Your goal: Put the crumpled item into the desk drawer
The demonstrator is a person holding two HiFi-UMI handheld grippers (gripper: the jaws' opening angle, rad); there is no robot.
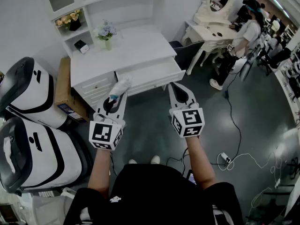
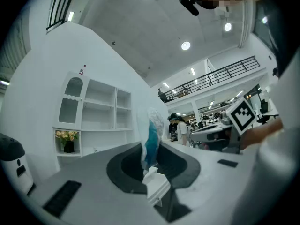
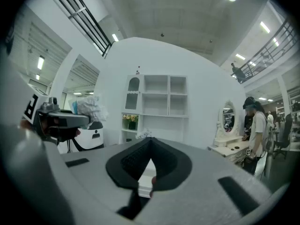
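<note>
The crumpled item [image 1: 120, 85], in the left hand-held gripper [image 1: 119, 95], hangs just before the open drawer [image 1: 151, 76] of the desk [image 1: 133, 48].

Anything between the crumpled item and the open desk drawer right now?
Nothing visible. The left tongs hold the crumpled item at the front edge of the open drawer; the right tongs sit aside, clear.

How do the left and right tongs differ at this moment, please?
The left tongs are shut on the crumpled item; the right tongs hold nothing. The left tongs' jaws are kept slightly apart by the crumpled item; the right tongs' jaws meet at their tips. Both point toward the open drawer and both carry a marker cube.
</note>
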